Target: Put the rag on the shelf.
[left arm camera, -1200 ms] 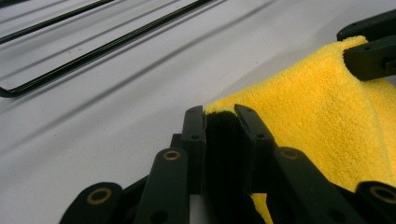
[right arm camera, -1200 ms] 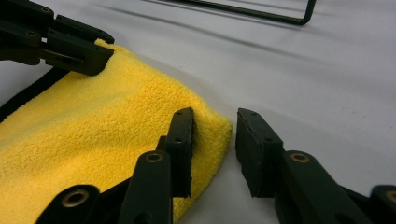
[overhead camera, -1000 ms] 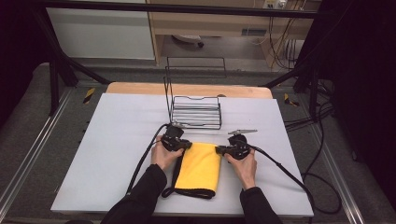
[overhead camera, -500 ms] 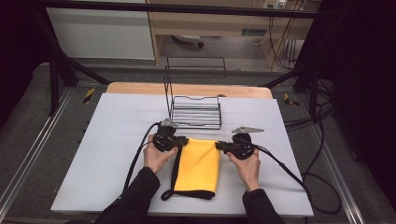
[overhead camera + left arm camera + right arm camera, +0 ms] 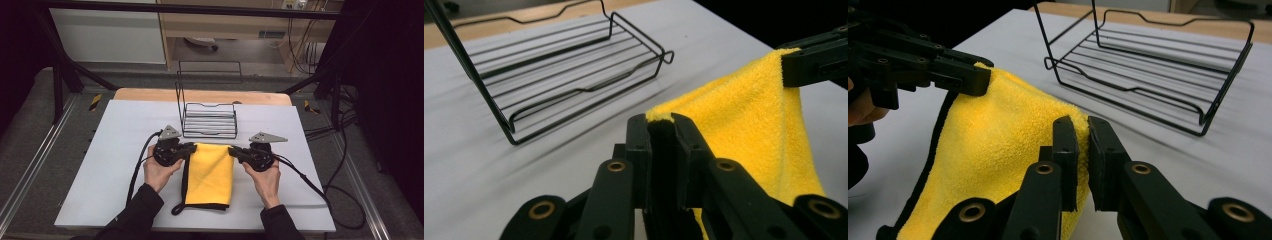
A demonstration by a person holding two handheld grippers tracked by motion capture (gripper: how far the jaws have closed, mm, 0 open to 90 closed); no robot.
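From the high view, a black wire rack (image 5: 210,120) is standing empty on the white table top (image 5: 110,165), toward the far edge, where a strip of bare wood (image 5: 200,95) is showing past it. Just in front of the rack a yellow cloth (image 5: 210,172) with a dark border is lying partly on the table, its far edge being lifted between the two grippers. The left gripper (image 5: 192,148) is pinching the cloth's far corner at the rack's left, the right gripper (image 5: 232,151) the other far corner; a hand is wrapping around each. Grey floor and dark frame rails are surrounding the table.

In the left gripper view, the jaws are clenching a yellow corner of the cloth (image 5: 749,115), and the rack (image 5: 569,75) is sitting beyond, nothing in it. The right gripper (image 5: 786,67) is gripping the opposite corner.

In the right gripper view, the jaws are closing on the cloth (image 5: 993,150) edge, a narrow gap showing between their tips. The left gripper (image 5: 983,77) is biting the far corner, beside the rack (image 5: 1148,65).
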